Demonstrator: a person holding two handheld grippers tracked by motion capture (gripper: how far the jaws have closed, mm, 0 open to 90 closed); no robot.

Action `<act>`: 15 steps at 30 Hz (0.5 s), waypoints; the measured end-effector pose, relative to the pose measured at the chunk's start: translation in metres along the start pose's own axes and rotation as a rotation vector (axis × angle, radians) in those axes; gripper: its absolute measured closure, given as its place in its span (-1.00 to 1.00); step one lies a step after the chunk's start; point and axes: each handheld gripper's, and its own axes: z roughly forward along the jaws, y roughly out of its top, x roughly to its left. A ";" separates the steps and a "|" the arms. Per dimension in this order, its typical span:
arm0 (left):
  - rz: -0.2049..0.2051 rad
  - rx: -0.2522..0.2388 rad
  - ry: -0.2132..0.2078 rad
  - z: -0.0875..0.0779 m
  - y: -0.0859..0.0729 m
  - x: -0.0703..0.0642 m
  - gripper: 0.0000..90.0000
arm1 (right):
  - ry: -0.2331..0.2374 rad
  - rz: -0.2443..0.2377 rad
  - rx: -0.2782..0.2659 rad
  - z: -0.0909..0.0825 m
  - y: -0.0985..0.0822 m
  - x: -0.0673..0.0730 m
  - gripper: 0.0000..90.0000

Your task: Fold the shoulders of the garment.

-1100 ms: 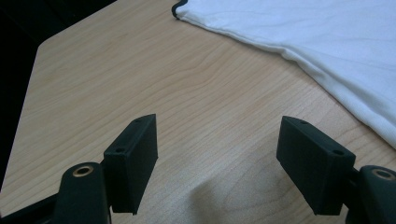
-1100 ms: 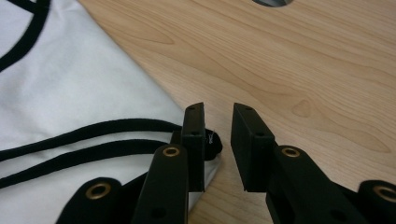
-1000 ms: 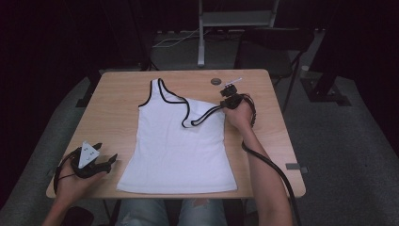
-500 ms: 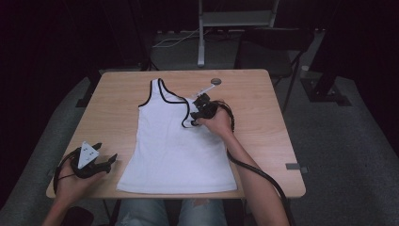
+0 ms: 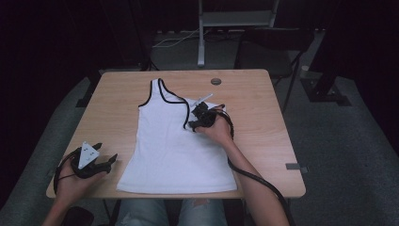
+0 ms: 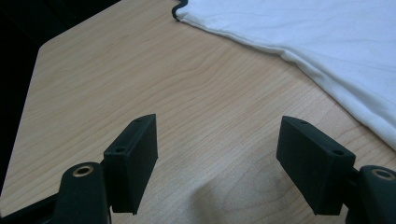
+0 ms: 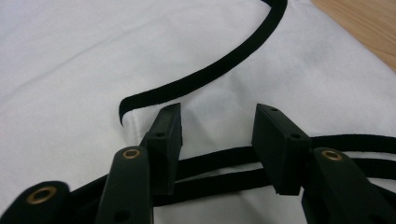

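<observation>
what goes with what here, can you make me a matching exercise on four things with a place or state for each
Things:
1. tank top
2. left gripper
3. right gripper
4. round disc

Places or states:
A. far side of the table, on bare wood
B. over the folded strap, jaws apart
C. flat mid-table, white with black trim
D. near left corner, jaws wide over bare wood

Pairs: 1-C, 2-D, 3-B, 4-A

White tank top (image 5: 174, 146), strap folded
</observation>
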 end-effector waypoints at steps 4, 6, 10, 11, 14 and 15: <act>0.002 -0.006 0.002 -0.001 0.000 0.000 -0.35 | -0.031 0.002 -0.016 -0.002 0.000 0.003 0.03; -0.001 -0.007 0.002 -0.001 0.000 0.000 -0.35 | -0.046 -0.006 -0.033 -0.005 0.001 0.004 0.00; -0.004 -0.008 0.003 -0.001 0.000 0.000 -0.35 | -0.068 -0.006 -0.050 -0.009 0.001 0.006 -0.07; -0.004 -0.007 0.003 -0.001 0.000 0.000 -0.35 | -0.071 -0.003 -0.052 -0.010 0.001 0.006 -0.08; -0.006 -0.007 0.003 -0.001 0.000 0.000 -0.35 | -0.076 0.009 -0.051 -0.011 0.000 0.006 -0.14; -0.006 -0.007 0.003 -0.001 0.000 0.000 -0.35 | -0.075 0.007 -0.052 -0.011 -0.001 0.006 -0.15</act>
